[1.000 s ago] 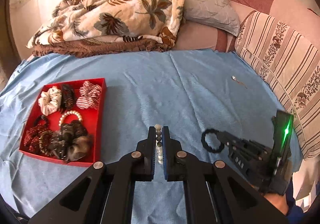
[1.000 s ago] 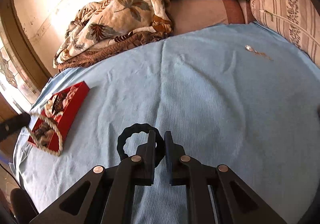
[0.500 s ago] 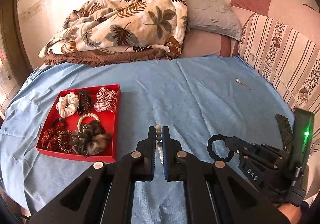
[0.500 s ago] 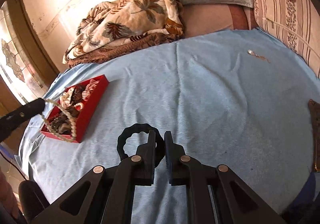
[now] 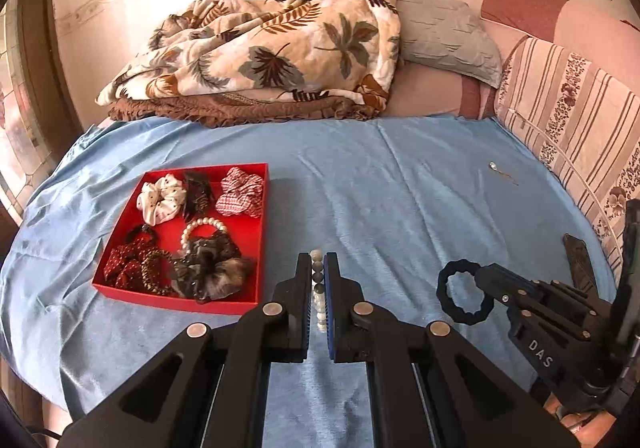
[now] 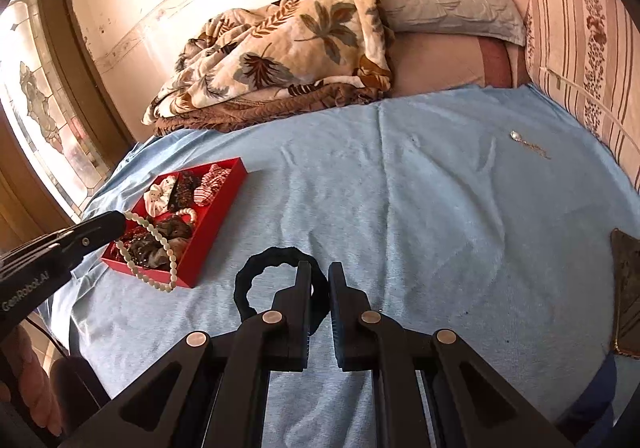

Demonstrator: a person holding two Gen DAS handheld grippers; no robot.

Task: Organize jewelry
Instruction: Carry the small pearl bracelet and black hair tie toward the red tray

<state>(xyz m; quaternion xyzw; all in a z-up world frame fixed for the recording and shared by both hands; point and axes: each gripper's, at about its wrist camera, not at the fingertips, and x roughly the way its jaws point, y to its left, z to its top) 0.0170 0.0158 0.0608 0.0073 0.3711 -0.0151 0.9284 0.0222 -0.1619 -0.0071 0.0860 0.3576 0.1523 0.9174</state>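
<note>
Left gripper (image 5: pixel 318 280) fingers pinch a pale bead bracelet (image 6: pixel 154 248); right gripper (image 6: pixel 319 288) fingers clamp a black ridged ring (image 6: pixel 276 284). Either could slip onto the bed short of the red tray (image 5: pixel 260 232).

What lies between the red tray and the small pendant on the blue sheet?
Only bare sheet lies between the tray and the pendant; both views show it.

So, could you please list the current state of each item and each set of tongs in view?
Left tongs: shut on the pale bead bracelet, which dangles.
Right tongs: shut on the black ring-shaped hair tie, held off the bed.
Red tray: open, filled with scrunchies and a pearl bracelet.
Small pendant: lying loose on the blue sheet.
</note>
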